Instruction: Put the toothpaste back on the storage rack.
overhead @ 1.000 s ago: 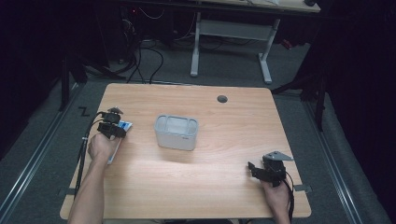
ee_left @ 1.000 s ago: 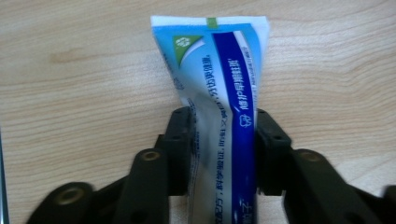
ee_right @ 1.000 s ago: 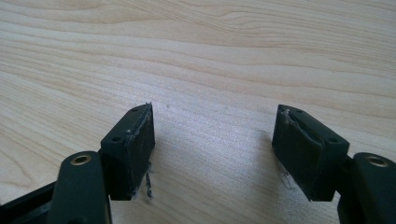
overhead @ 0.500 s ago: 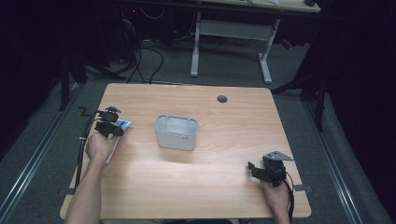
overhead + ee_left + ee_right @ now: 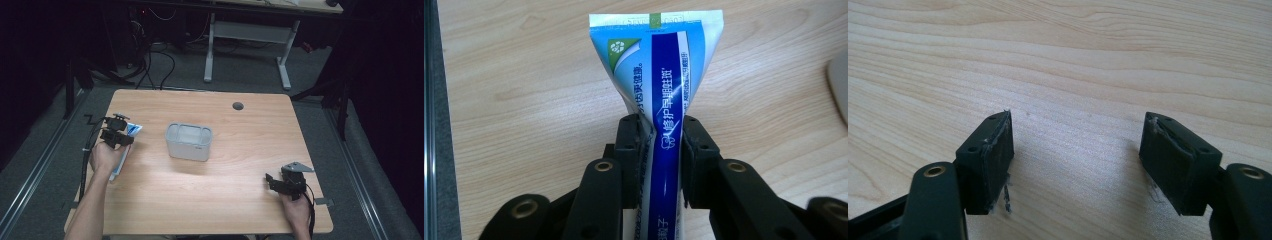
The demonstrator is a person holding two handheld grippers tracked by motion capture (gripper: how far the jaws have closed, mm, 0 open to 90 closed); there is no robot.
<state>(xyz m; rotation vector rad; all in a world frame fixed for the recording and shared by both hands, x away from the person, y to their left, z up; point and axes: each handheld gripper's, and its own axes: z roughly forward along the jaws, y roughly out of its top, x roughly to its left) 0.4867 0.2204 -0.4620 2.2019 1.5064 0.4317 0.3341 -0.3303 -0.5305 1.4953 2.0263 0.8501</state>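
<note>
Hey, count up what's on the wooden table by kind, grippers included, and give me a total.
Toothpaste tube: 1, clamped in the left gripper
Grey bin: 1
Grippers: 2, counting the open right gripper
Total: 4

The toothpaste tube is blue and white, with a dark blue band of white lettering running down its middle and a green patch bearing a round emblem near the flat crimped end. That crimped end is its widest part; the body narrows from there toward the other end. It sits pinched by its narrower middle between two black pads. It lies near the left edge of the wooden table, to the left of a grey rectangular bin and apart from it.
</note>
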